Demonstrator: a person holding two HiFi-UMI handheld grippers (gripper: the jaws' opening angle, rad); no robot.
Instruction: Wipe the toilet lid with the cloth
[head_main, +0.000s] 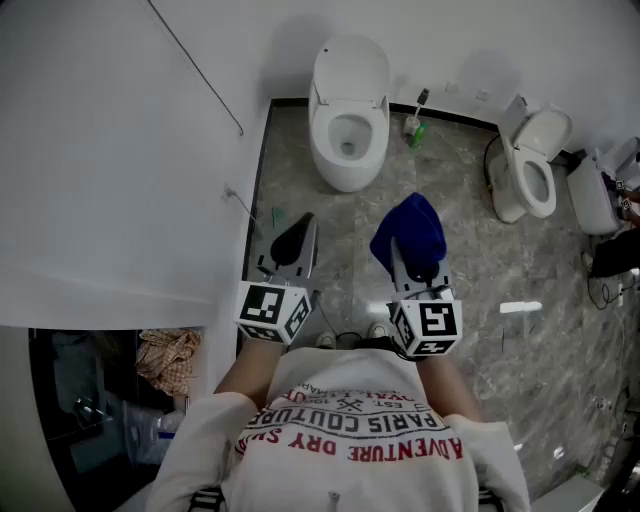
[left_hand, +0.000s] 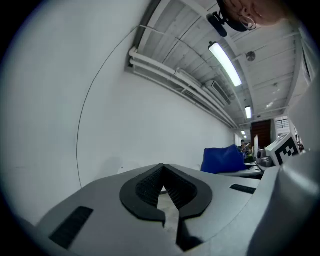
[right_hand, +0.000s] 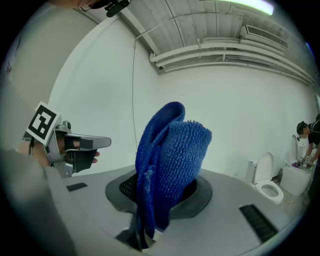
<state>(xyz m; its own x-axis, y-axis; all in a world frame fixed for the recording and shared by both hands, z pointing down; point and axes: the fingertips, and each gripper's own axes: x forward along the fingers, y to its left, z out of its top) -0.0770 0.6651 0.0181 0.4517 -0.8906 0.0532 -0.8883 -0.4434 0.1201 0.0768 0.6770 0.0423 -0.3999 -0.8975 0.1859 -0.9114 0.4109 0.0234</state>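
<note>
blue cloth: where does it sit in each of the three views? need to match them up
Head view: blue cloth right of centre, at mid-height.
Left gripper view: cloth right of centre, just below mid-height.
Right gripper view: cloth dead centre, clamped between the jaws.
Shared landmark: the thin cable on the white wall shows in all three views.

Your head view is dim and greyish, evenly lit, with soft shadows on the wall (head_main: 120, 150) at upper middle. In your gripper views a ceiling light (left_hand: 227, 62) glares near the top, the corners go black, the pipes (left_hand: 175, 80) bow, and the cloth (right_hand: 170, 165) is sharp.
</note>
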